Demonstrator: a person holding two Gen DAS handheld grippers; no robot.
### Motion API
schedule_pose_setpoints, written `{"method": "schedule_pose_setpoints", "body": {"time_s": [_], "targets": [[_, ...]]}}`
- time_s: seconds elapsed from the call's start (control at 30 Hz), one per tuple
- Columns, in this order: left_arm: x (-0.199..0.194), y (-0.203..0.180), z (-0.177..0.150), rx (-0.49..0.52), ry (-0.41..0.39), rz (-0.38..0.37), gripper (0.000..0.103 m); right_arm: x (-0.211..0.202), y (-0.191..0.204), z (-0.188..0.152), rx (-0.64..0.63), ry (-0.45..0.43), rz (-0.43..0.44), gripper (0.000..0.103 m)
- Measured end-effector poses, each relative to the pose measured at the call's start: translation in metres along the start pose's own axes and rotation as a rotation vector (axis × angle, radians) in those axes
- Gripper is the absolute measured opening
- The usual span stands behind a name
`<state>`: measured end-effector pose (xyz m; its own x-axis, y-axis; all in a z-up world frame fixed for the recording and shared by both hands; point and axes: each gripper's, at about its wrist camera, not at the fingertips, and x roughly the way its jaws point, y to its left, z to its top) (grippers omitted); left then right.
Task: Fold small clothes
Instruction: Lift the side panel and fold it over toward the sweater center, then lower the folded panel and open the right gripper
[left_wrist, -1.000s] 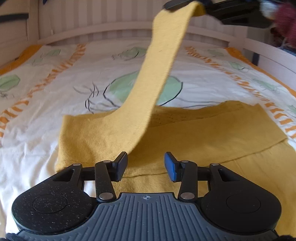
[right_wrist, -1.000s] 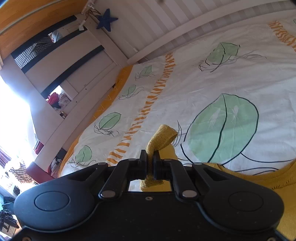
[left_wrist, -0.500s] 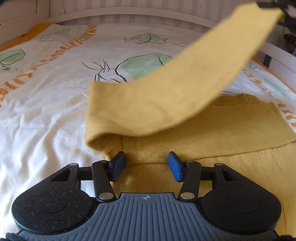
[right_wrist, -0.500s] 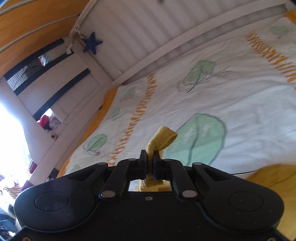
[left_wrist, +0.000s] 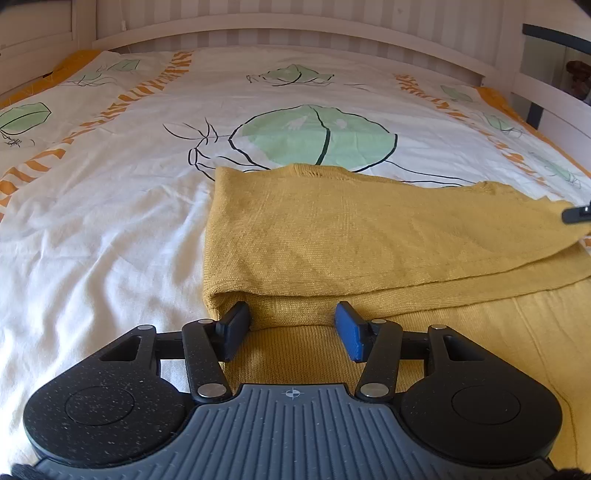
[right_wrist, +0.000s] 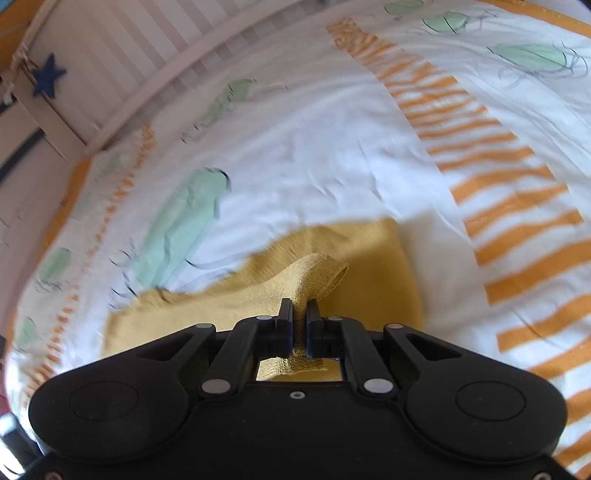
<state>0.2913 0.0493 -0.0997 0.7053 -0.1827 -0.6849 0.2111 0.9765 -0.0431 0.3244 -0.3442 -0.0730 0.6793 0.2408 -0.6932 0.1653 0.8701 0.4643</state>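
Observation:
A mustard-yellow knit garment (left_wrist: 369, 236) lies on the bed, with its left sleeve folded across the body toward the right. My left gripper (left_wrist: 291, 328) is open and low over the garment, its fingers either side of the sleeve's fold at the left edge. My right gripper (right_wrist: 299, 325) is shut on the sleeve's cuff (right_wrist: 317, 275) and holds it low over the garment's right side; its tip shows at the right edge of the left wrist view (left_wrist: 576, 214).
The bed cover (left_wrist: 110, 221) is white with green leaf prints and orange stripes. A white slatted headboard (left_wrist: 295, 22) runs along the far side. A white bed rail (left_wrist: 554, 96) stands at the right.
My right gripper has carried the sleeve from high in the air down and across to the right, so it now lies over the body. The left gripper has hardly moved.

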Motion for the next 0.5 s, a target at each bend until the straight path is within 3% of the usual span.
{"method": "schedule_pose_setpoints", "body": {"time_s": [0.17, 0.37, 0.5], "targets": [[0.001, 0.000, 0.000, 0.002, 0.000, -0.001, 0.051, 0.006, 0.002, -0.018, -0.133, -0.004, -0.087, 0.014], [0.001, 0.000, 0.000, 0.002, 0.001, -0.002, 0.051, 0.012, 0.025, -0.040, -0.385, -0.064, -0.236, 0.013], [0.002, 0.000, 0.000, 0.002, 0.001, -0.007, 0.051, 0.007, 0.030, -0.043, -0.463, -0.140, -0.376, 0.036]]}}
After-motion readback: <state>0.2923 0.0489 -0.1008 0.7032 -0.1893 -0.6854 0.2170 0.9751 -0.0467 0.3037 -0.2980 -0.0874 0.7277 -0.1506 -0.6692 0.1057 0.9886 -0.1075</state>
